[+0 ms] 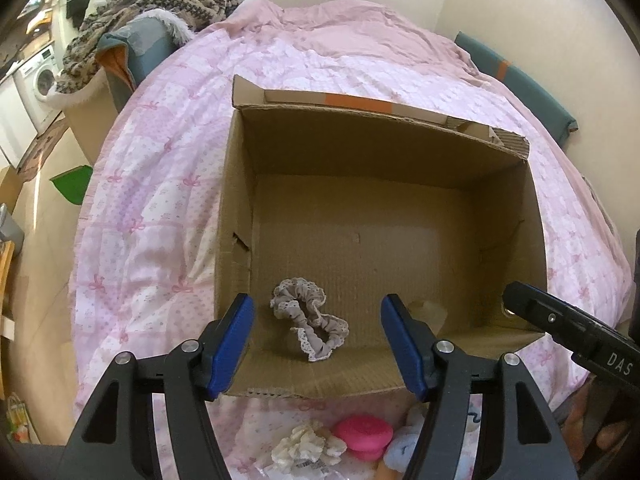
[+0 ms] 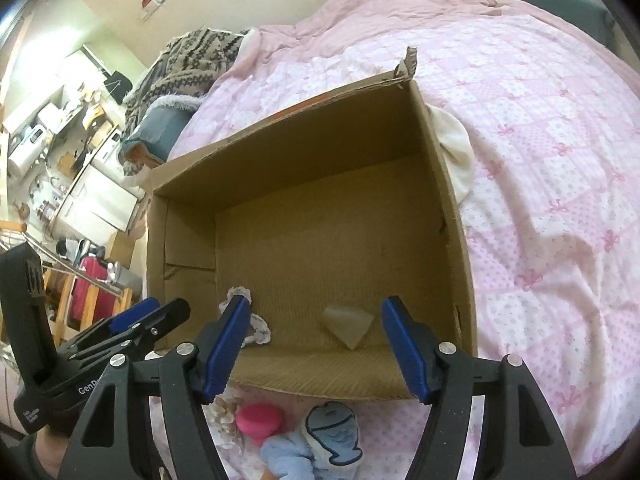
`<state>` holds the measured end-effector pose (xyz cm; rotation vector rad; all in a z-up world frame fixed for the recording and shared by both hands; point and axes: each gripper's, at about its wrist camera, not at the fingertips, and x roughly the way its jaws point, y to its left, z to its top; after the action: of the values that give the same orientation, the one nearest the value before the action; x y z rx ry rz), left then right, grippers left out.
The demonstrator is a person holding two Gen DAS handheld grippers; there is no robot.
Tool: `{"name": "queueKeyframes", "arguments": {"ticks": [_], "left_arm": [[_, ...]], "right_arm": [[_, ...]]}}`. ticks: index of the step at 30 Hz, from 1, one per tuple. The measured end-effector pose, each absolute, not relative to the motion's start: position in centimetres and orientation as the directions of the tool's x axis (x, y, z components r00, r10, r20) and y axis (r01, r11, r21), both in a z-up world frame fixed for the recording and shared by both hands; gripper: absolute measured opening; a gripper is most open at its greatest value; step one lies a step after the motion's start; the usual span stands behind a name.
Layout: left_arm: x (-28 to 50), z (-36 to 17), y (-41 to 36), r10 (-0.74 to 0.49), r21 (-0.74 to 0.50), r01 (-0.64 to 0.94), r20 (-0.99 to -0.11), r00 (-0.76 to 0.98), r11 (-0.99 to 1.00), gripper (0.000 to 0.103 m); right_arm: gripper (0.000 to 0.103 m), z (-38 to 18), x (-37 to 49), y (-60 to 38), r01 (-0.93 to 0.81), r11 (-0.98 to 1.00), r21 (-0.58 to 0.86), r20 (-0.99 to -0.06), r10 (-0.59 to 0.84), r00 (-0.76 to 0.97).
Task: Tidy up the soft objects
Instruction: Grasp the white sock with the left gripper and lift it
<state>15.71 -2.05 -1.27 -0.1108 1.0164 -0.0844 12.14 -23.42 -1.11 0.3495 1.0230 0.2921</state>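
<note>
Soft things in the open brown cardboard box (image 1: 400, 152)

We see a crumpled grey lace-edged scrunchie (image 1: 310, 320) lying on its floor; our left gripper (image 1: 318, 344) and right gripper (image 2: 316, 348) are both released, holding nothing.

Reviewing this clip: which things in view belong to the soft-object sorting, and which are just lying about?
Part of the job:
cardboard box
grey lace scrunchie in the box
pale sponge wedge in the box
cream scrunchie, pink puff, blue fish toy, in front of the box

Lying about:
patterned knit blanket
white cloth beside the box
washing machine
</note>
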Motion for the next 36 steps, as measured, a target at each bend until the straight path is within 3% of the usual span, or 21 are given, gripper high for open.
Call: {"name": "queueKeyframes", "arguments": {"ticks": [36], "left_arm": [[6.1,-0.9,1.4,-0.092,-0.147,-0.085,-0.885,0.455,0.985,0.063]], "right_arm": [[0.072,-1.0,3.7,-23.7,-0.059,0.893,0.446,-0.795,0.426,0.432]]}}
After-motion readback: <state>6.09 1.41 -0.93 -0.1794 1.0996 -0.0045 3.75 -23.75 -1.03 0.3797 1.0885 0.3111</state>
